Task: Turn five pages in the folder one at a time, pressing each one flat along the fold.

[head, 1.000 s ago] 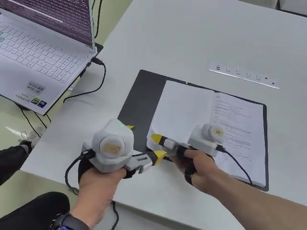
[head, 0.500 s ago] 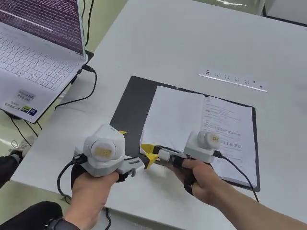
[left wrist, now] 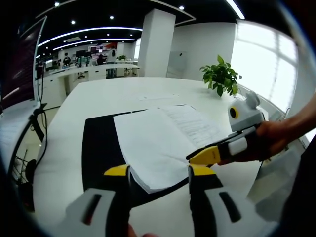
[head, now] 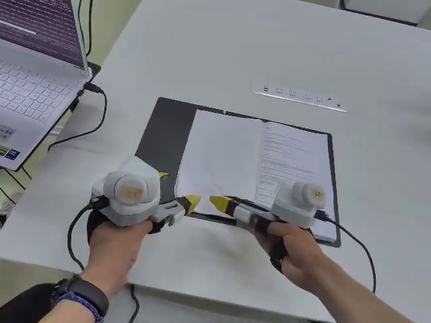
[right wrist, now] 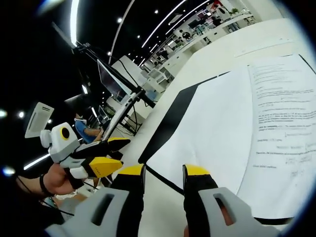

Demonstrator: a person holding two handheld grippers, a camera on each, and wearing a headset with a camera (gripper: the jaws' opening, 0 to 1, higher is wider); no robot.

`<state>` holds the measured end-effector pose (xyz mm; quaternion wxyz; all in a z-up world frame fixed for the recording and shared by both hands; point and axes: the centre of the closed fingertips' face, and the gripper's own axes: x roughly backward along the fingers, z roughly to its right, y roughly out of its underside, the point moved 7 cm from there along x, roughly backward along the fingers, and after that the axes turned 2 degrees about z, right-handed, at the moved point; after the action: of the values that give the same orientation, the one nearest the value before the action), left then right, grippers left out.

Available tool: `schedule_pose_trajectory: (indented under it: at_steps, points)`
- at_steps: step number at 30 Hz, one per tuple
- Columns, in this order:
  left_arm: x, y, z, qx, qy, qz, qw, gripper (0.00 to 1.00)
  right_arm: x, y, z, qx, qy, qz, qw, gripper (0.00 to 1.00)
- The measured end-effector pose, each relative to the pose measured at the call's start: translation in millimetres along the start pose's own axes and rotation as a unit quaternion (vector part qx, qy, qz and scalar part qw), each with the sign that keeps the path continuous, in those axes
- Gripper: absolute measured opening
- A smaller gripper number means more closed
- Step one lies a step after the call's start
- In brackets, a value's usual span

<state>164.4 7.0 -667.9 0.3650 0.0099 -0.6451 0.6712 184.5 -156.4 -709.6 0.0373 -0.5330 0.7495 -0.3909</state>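
Noted folder (head: 158, 134) lying open and flat on white table (head: 222, 47), close to the near edge. Saw bare black cover at left, a blank page (head: 215, 158) turned over onto it, and a printed page (head: 296, 168) at right, both pages flat.

Found left gripper (head: 176, 190) at the folder's near-left corner, held in the left hand (head: 114, 245), pointing right. Read its jaws as wide apart and holding nothing; in the left gripper view (left wrist: 158, 170), saw the near corner of the blank page lined up in the gap between the yellow tips. Cannot tell whether touching paper.

Found right gripper (head: 222, 202) at the near edge below the fold, held in the right hand (head: 296, 252), pointing left. Read its jaws as parted by a narrower gap, nothing between them (right wrist: 163, 173). Noted the two sets of tips facing each other, near but apart.

Logged laptop (head: 34, 74) at far left with a cable (head: 87, 128) trailing toward the folder, and a socket strip (head: 303, 99) set in the table beyond the folder.
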Motion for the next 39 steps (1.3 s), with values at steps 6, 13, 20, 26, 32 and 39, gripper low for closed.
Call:
schedule_pose_trajectory:
  at_steps: [6, 13, 20, 26, 32, 39]
  points:
    - [-14.5, 3.3, -1.9, 0.000, 0.005, -0.002, 1.0000, 0.26, 17.7, 0.3, 6.6, -0.007, 0.022, 0.019, 0.9996, 0.26]
    - [-28.1, 15.2, -3.2, 0.007, 0.008, -0.026, 0.9996, 0.17, 31.9, 6.7, 11.1, -0.010, 0.035, 0.024, 0.9991, 0.24]
    - [-39.4, 32.6, -15.1, 0.016, 0.000, -0.046, 0.9988, 0.13, 42.4, 8.8, 17.1, -0.016, 0.045, 0.030, 0.9984, 0.23]
    - [-40.5, 45.6, -17.7, 0.024, 0.003, -0.065, 0.9976, 0.04, 45.9, 9.7, 20.9, -0.019, 0.051, 0.028, 0.9982, 0.22]
    - [-39.1, 53.3, -18.6, 0.031, 0.005, -0.070, 0.9970, 0.00, 45.9, 6.4, 23.2, -0.022, 0.052, 0.031, 0.9979, 0.22]
    - [-37.0, 52.6, -16.7, 0.023, 0.003, -0.070, 0.9973, 0.00, 41.4, -2.1, 28.1, -0.013, 0.051, 0.029, 0.9982, 0.20]
